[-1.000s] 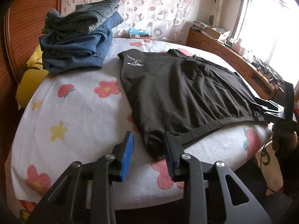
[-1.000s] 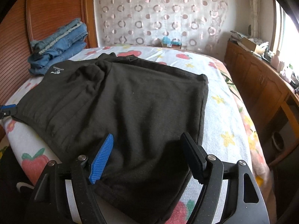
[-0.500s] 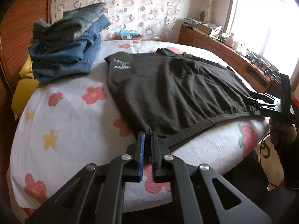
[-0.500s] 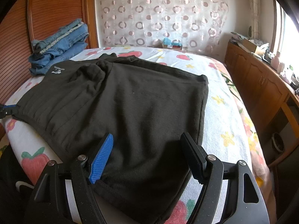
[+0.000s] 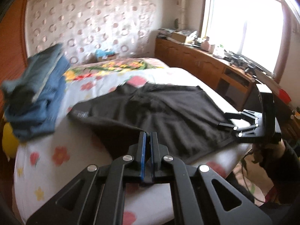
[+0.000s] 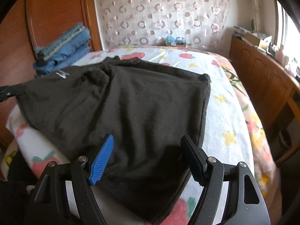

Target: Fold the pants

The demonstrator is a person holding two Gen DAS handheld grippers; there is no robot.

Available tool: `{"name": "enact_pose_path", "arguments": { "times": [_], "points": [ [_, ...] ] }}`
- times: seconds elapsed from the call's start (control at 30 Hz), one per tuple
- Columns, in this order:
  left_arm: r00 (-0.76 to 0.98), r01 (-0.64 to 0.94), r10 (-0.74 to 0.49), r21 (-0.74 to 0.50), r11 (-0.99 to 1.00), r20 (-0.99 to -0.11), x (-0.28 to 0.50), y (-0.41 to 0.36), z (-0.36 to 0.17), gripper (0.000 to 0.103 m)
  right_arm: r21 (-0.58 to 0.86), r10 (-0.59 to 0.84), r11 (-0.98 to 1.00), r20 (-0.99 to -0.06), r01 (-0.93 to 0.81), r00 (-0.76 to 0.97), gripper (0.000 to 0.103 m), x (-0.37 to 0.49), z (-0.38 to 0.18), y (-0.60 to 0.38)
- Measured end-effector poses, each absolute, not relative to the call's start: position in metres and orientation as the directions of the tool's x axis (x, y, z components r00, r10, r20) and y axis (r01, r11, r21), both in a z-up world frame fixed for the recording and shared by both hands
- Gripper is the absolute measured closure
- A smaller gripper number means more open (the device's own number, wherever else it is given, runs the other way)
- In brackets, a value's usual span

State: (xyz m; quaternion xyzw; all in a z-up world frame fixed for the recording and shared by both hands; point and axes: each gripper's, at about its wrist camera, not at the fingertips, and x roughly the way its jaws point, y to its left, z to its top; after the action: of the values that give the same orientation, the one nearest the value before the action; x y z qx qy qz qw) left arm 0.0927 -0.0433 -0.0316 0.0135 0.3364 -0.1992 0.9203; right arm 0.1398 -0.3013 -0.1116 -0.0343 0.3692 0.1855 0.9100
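Black pants [image 5: 168, 112] lie spread on the flower-print bed [image 5: 46, 159]. My left gripper [image 5: 148, 136] is shut on the near left corner of the pants, and the cloth rises from the sheet to its tips. From the right wrist view that corner of the pants [image 6: 140, 103] is pulled up toward the left gripper [image 6: 5, 92] at the left edge. My right gripper [image 6: 147, 137] hangs open over the near right edge of the pants, its pads apart from the cloth. The right gripper [image 5: 226, 121] also shows at the bed's right side.
A stack of folded jeans [image 5: 37, 97] sits at the bed's far left by the wooden headboard [image 6: 56, 15]. A yellow cushion [image 5: 8, 142] lies beside it. A long wooden cabinet [image 5: 206, 65] with clutter runs under the window on the right.
My left gripper closed on the pants' near left corner, then rose and moved with it, lifting that corner off the sheet. The right gripper stayed open in place.
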Motion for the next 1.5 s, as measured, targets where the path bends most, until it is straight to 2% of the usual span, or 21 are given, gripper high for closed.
{"name": "enact_pose_path", "arguments": {
  "times": [0.27,0.73,0.87,0.93,0.97,1.1,1.33,1.4,1.5],
  "points": [
    [0.679,0.451,-0.403,-0.086,0.889,-0.613,0.11,-0.089,-0.012,0.103,0.043,0.3,0.929,-0.667,-0.367,0.682,0.027,0.122,-0.094,-0.305],
    [0.642,0.514,-0.423,-0.05,0.856,-0.64,0.121,-0.147,-0.013,0.102,0.038,0.292,0.939,-0.611,-0.341,0.736,0.027,0.093,-0.065,-0.322],
    [0.645,0.505,-0.398,-0.028,0.863,-0.652,0.121,-0.154,-0.017,0.096,0.044,0.29,0.942,-0.609,-0.334,0.738,0.027,0.091,-0.067,-0.326],
    [0.654,0.503,-0.389,-0.011,0.864,-0.649,0.121,-0.155,-0.018,0.089,0.048,0.291,0.942,-0.609,-0.332,0.738,0.027,0.092,-0.068,-0.327],
    [0.658,0.505,-0.39,-0.007,0.863,-0.644,0.119,-0.154,-0.018,0.082,0.046,0.291,0.942,-0.609,-0.332,0.738,0.027,0.092,-0.068,-0.327],
    [0.659,0.5,-0.394,-0.019,0.866,-0.641,0.117,-0.146,-0.016,0.07,0.046,0.289,0.942,-0.609,-0.331,0.739,0.027,0.091,-0.069,-0.326],
    [0.647,0.487,-0.396,-0.046,0.872,-0.651,0.113,-0.122,-0.026,0.06,0.044,0.295,0.939,-0.612,-0.34,0.734,0.027,0.095,-0.07,-0.317],
    [0.643,0.466,-0.38,-0.054,0.883,-0.665,0.113,-0.113,-0.035,0.052,0.045,0.297,0.938,-0.615,-0.344,0.731,0.027,0.097,-0.071,-0.313],
    [0.628,0.441,-0.364,-0.071,0.895,-0.688,0.114,-0.1,-0.05,0.051,0.047,0.305,0.935,-0.616,-0.353,0.726,0.027,0.099,-0.072,-0.306]
  ]
}}
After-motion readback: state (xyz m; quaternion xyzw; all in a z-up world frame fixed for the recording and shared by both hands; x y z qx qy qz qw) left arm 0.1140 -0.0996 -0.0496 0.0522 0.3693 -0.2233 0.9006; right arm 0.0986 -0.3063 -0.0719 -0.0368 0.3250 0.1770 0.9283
